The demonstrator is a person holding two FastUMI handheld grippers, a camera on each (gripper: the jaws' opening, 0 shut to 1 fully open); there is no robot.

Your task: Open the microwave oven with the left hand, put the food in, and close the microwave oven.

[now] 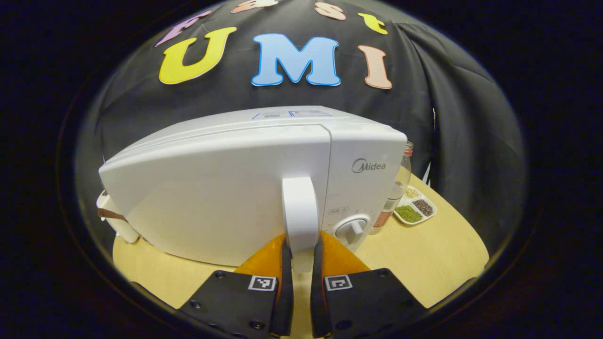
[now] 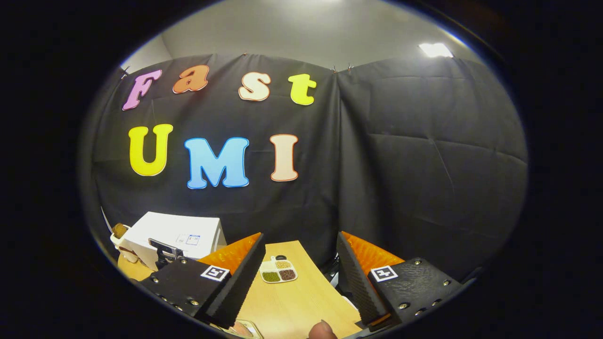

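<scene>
Your left gripper [image 1: 301, 256] is closed on the door handle [image 1: 300, 212]; the door [image 1: 212, 197] is shut.

Nearest you in the left gripper view, both fingers [image 1: 286, 263] press the lower end of the upright white handle, a firm hold. Judged from here, handle and door are rigid, smooth plastic, likely slippery, so pull squarely and steadily; the microwave [image 1: 264, 188] looks light enough to slide on the table [image 1: 438, 254] if the latch resists. It is a white, glossy box with a dial [image 1: 352, 229] just right of the handle. Beyond it stand a jar [image 1: 400, 183] and a divided dish [image 1: 414, 207] of grains. In the right gripper view, your right gripper [image 2: 299, 268] hangs with jaws wide and empty; I cannot pick out the food with certainty.
</scene>
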